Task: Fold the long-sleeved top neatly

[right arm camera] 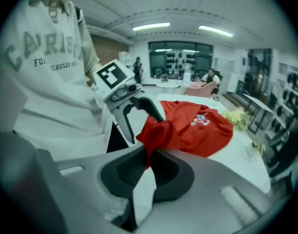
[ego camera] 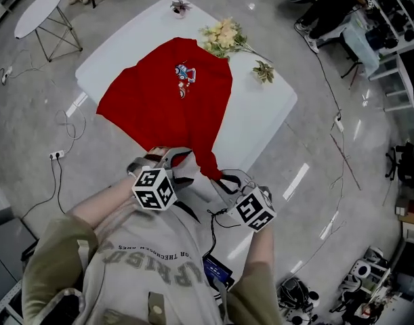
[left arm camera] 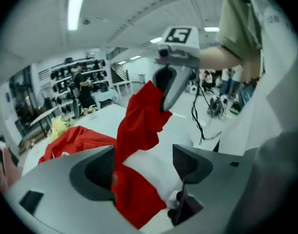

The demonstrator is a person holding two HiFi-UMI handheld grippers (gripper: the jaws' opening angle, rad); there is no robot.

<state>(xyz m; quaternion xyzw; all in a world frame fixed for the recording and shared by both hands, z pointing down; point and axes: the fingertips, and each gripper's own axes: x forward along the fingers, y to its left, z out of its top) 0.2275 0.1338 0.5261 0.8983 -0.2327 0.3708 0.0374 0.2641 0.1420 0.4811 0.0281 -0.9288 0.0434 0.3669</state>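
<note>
The right gripper [right arm camera: 148, 165] is pinching the near end of the red top [ego camera: 167, 93], which is lying spread across the table [ego camera: 264, 117]. The left gripper [left arm camera: 145, 172] is gaping wide, with cloth merely draping between its jaws. That loose side is likely to slip, skewing the fold.

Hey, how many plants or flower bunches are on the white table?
3. A small potted plant at the far edge of the table, a yellow bouquet beside the red top, and a small leafy sprig right of the bouquet. None seem hidden.
</note>
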